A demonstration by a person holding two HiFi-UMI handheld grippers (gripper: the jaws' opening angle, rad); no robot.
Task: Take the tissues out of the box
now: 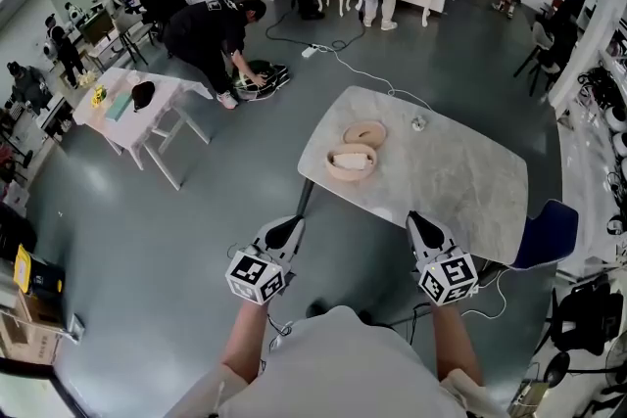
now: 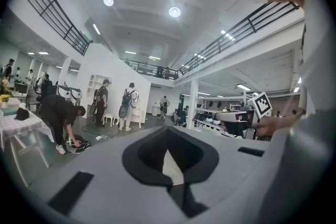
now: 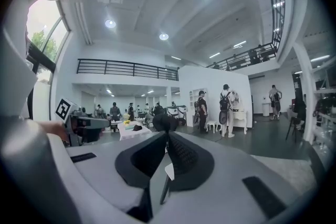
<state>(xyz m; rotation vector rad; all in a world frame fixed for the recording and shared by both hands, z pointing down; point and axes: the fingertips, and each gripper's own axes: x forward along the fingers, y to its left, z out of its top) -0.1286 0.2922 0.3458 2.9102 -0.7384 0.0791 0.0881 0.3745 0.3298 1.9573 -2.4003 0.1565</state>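
Grey flooring runs through a big open hall where several people work at a distance, and the 2 tools sit at its near end. The left gripper [image 1: 290, 226] and right gripper [image 1: 417, 220] are held low in front of the person's body. Each has its jaws pressed together with nothing between them, and both gripper views look out across the hall rather than at any target. Just ahead lies the near edge of the marble table [image 1: 460, 181]; the right gripper is over that edge, while the left one hangs beside the table's corner, above the floor. Well apart from both, toward the table's far left part, sits the tissue box [image 1: 351, 162], a round wooden tub. It holds something white, likely the tissues, though the head view is too small to be sure. 1 wooden ring [image 1: 364, 133], probably its lid, lies just beyond the tub, and a small pale object [image 1: 418, 123] lies farther right. To do the reach well, open 1 gripper's jaws before arriving, come down on the white pile from above and pinch only the top layer. Have the other gripper ready at the rim so the light tub neither lifts nor slides.
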